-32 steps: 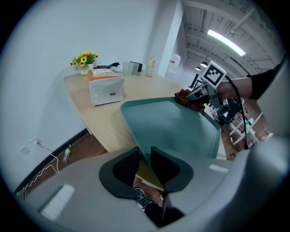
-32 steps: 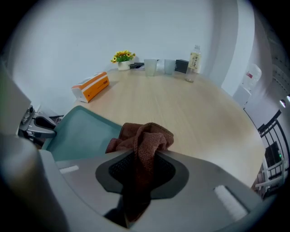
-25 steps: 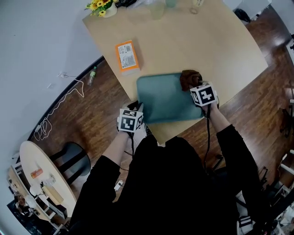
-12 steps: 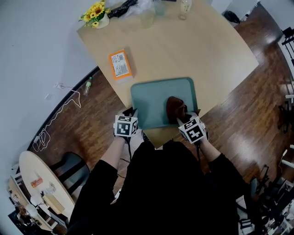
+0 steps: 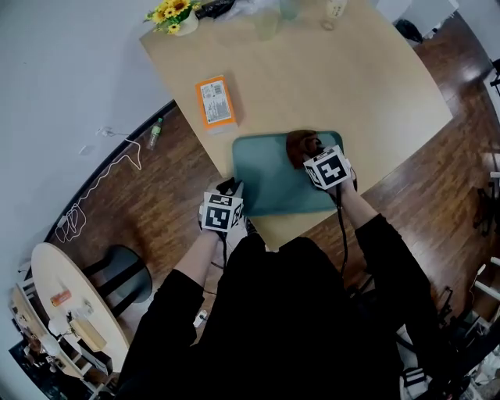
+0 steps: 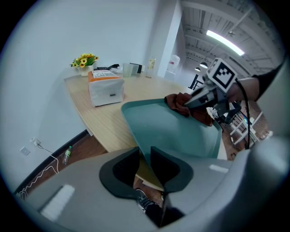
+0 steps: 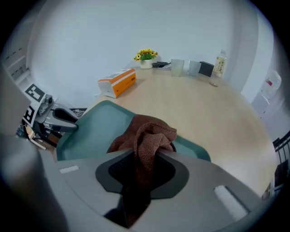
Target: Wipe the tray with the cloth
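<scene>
A person at a light wooden table (image 5: pixel 336 78) is judged to be in the middle of wiping a teal plastic tray (image 5: pixel 269 183), which lies at the table's near edge. The left gripper (image 5: pixel 231 189) has its jaws clamped on the tray's near left corner, steadying it. The right gripper (image 5: pixel 314 152) has its jaws pinched on a bunched brown terry cloth (image 5: pixel 298 144) and presses it onto the tray's far right part. The tray shows no streaks or dirt, so how much has been covered cannot be told; the bare middle and left of the tray may remain to be wiped. The head view alone gives the full layout, with an orange cardboard box (image 5: pixel 215 100) just beyond the tray and yellow flowers (image 5: pixel 172 9) at the far corner. Only the left gripper view shows the tray's thin rim running between its closed jaws, and only the right gripper view shows the cloth's folds rising from its jaws.
</scene>
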### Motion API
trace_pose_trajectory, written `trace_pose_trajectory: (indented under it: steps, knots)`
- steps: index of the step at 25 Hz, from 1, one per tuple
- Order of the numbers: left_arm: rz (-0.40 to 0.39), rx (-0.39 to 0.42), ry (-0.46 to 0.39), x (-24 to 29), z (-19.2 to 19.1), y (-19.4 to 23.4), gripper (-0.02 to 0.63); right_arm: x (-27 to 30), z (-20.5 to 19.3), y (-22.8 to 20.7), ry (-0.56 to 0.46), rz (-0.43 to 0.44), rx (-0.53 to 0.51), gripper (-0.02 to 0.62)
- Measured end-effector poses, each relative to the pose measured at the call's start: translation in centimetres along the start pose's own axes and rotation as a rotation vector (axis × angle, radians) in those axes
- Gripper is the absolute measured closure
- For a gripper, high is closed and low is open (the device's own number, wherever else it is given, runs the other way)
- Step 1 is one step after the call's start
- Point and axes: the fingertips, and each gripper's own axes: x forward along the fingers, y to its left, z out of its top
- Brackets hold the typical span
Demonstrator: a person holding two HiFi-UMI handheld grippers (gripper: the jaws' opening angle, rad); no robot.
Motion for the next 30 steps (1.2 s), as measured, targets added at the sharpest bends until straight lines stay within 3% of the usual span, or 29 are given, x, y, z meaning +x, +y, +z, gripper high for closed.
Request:
trace_pose_trajectory:
  steps: [5,10,14,23,27,30]
  knots:
    - [-0.003,-0.009,-0.007,0.2,-0.1,0.3,0.545,1.5,3.0,-1.5,0.016,-0.02,0.009,0.517]
    - [-0.007,-0.02,-0.008,0.2,-0.3,0.5,0.545,1.4,3.0,-0.2,0.002,-0.015,0.032,0.518]
    - [-0.003,-0.021,-0.016,0.1,-0.2,0.6,0.545,0.2,0.8,2.6,-0.012,0.01,0.03,0.517]
    - [0.003,-0.022,-0.03,0.1,-0.1,0.5,0.545,-2.7,-6.2,12.3,-0.03,0.102,-0.104,0.517]
    - [-0.003,-0.018,-0.024,0.1,-0.2,0.4,0.545,-2.4,-6.9,13.2,0.005,0.107,-0.181,0.517]
    - [-0.011,-0.017,-0.022,0.1,-0.2,0.3,0.545,-1.9,-5.2,12.2,-0.005,0.115,-0.149,0.518]
